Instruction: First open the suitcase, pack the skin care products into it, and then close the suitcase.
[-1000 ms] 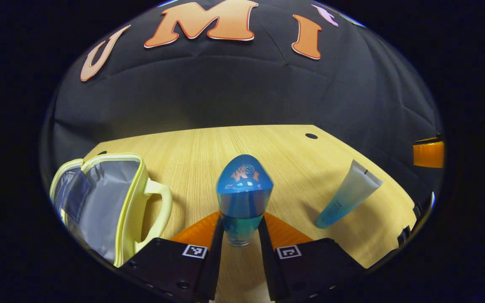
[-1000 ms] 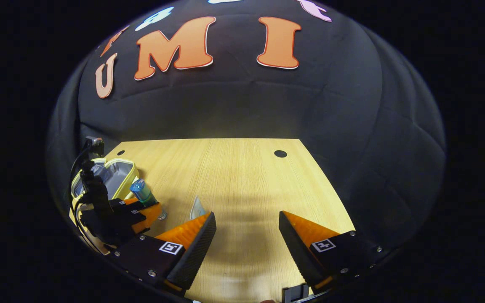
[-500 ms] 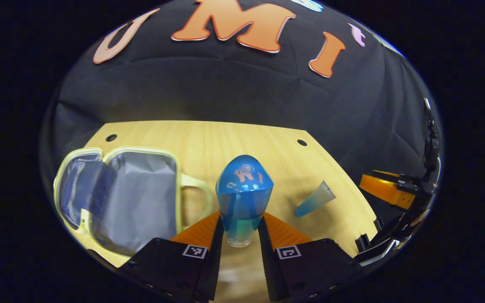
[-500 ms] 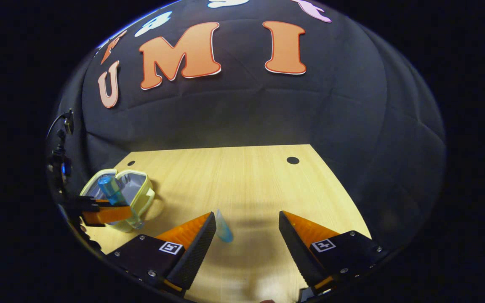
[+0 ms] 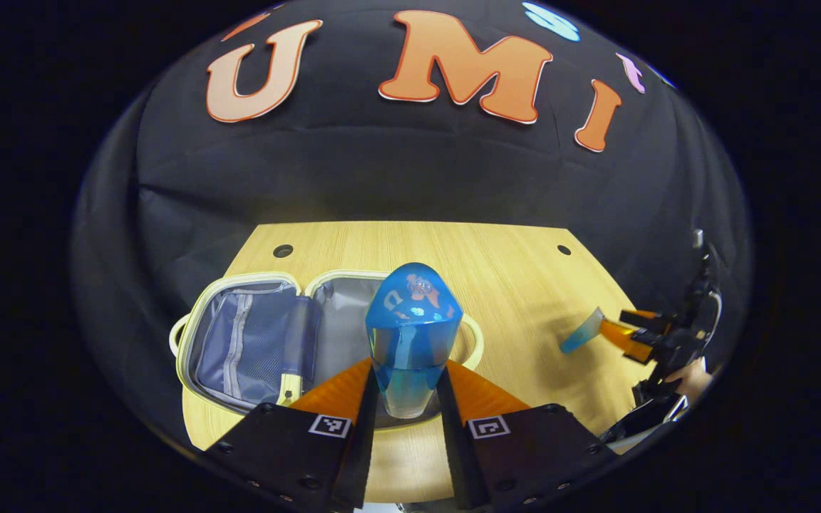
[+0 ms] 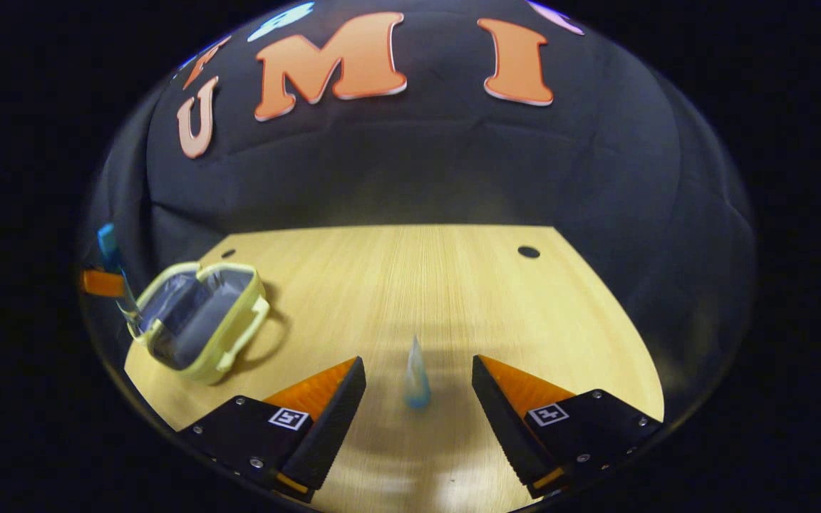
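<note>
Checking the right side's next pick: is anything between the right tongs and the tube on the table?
Nothing visible. The right tongs are open, and the tube lies on bare table in line with the gap between their fingers. The open suitcase sits well off to the side.

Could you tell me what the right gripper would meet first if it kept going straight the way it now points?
Probably the blue tube lying on the table: it lies between the right gripper's open fingers, just ahead, though depth is unclear.
</note>
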### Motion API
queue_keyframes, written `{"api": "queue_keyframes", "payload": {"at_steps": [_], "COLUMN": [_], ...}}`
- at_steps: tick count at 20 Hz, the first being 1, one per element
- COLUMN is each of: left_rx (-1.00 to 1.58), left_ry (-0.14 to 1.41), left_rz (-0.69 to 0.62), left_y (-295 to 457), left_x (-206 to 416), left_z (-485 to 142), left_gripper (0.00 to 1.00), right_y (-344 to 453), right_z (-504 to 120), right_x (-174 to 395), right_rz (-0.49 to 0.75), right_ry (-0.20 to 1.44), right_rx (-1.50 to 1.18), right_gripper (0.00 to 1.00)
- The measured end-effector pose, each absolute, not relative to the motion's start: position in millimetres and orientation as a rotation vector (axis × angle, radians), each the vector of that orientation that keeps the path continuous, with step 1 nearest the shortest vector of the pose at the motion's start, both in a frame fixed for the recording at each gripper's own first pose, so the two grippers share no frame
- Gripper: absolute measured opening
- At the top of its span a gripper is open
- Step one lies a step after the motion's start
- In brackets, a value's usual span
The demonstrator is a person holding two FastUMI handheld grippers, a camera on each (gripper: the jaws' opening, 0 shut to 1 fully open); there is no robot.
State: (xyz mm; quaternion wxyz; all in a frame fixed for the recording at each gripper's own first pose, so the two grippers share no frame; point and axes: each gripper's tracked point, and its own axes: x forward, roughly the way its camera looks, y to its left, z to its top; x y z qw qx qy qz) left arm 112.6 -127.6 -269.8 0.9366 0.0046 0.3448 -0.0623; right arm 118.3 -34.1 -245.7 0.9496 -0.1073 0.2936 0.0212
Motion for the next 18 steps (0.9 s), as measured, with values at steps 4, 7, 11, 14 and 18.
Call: {"api": "queue_keyframes", "payload": {"at_steps": [4,7,11,14,18], "left_rx": [0.004,0.016,-0.018,0.004,0.092], "left_ry": [0.711,0.714,0.736,0.769,0.890], "left_rz": [-0.128,-0.131,-0.132,-0.167,-0.174], "left_y": [-117.5,-111.4,-107.4,-102.5,-76.4], "left_x": [106.6,104.0,104.7,102.3,99.5], "left_z": [-264.8,-263.9,-269.4,-274.5,-283.2], "left_gripper": [0.45,0.45,0.45,0.45,0.45], "right_y": [-40.7,-41.1,-37.5,-24.0,18.4], "right_z": [-281.1,-299.1,-306.2,-299.3,-266.6], "right_x": [122.5,132.0,133.1,125.1,105.3], "right_rz": [0.057,0.050,0.065,0.078,0.152], "right_ry": [0.693,0.713,0.737,0.762,0.760], "right_rx": [-0.215,-0.272,-0.303,-0.253,-0.182], "right_gripper": [0.88,0.73,0.42,0.38,0.36]}}
